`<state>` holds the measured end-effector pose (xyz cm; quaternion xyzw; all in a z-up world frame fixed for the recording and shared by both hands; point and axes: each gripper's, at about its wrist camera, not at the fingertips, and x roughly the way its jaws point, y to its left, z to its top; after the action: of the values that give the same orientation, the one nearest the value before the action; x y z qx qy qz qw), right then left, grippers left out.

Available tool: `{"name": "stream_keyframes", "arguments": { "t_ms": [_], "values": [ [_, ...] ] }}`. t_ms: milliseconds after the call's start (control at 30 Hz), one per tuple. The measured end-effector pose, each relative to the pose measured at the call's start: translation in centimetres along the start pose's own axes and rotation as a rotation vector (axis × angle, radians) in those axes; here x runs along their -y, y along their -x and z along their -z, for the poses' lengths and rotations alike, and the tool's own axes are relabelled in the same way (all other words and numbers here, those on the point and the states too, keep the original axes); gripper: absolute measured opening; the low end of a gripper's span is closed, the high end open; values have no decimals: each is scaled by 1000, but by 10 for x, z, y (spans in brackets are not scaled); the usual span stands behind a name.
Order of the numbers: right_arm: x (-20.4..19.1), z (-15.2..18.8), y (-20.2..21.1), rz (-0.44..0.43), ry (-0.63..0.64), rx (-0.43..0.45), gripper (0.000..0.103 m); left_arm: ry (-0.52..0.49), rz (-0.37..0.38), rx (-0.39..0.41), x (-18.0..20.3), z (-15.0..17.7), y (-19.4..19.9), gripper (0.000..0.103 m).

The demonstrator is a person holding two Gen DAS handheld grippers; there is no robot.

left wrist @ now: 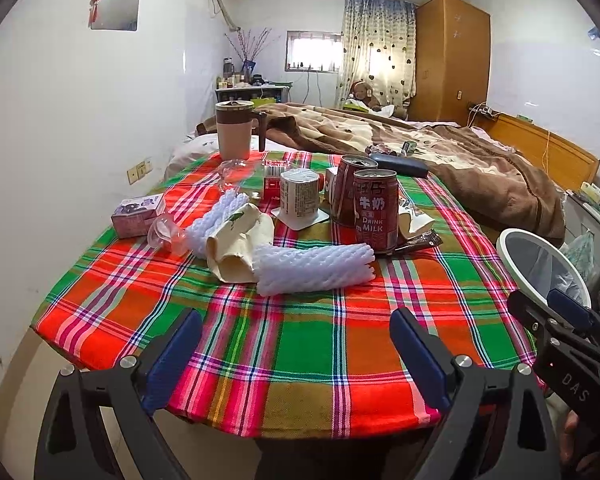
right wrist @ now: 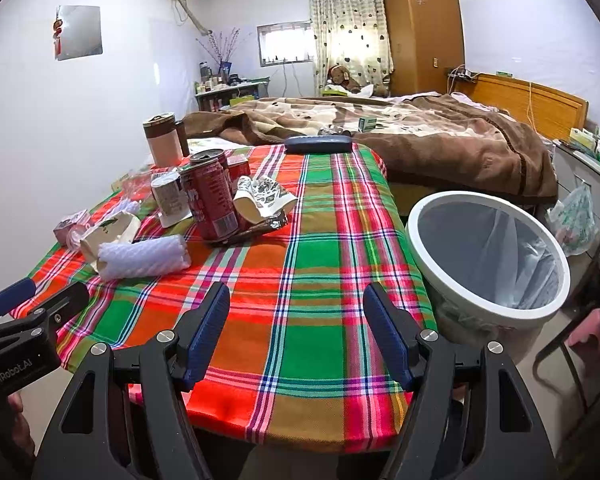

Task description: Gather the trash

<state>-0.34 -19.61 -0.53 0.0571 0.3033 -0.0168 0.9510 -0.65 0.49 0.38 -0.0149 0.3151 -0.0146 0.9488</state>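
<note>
Trash lies on a plaid-covered table [left wrist: 300,344]: a white foam net sleeve [left wrist: 314,270], a crumpled paper cup [left wrist: 240,240], two red milk cans [left wrist: 375,210], a yoghurt cup [left wrist: 298,196], a pink carton [left wrist: 138,216] and wrappers. The foam sleeve [right wrist: 144,258] and red cans [right wrist: 212,200] also show in the right wrist view. A white bin [right wrist: 488,260] with a clear liner stands at the table's right. My left gripper [left wrist: 296,344] is open and empty over the near table edge. My right gripper [right wrist: 296,332] is open and empty, left of the bin.
A pink lidded mug [left wrist: 236,130] stands at the table's far end, with a dark glasses case [left wrist: 398,166] nearby. A bed with a brown blanket [left wrist: 440,152] lies beyond. A pink stool [right wrist: 588,336] sits right of the bin.
</note>
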Motion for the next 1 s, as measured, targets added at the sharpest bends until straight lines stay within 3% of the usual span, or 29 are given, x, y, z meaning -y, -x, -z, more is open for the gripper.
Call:
{"name": "stream_keyframes", "arguments": {
  "t_ms": [1000],
  "values": [
    [-1, -1, 3, 2, 4, 7, 71, -7, 0, 8, 0, -1, 3, 96]
  ]
}}
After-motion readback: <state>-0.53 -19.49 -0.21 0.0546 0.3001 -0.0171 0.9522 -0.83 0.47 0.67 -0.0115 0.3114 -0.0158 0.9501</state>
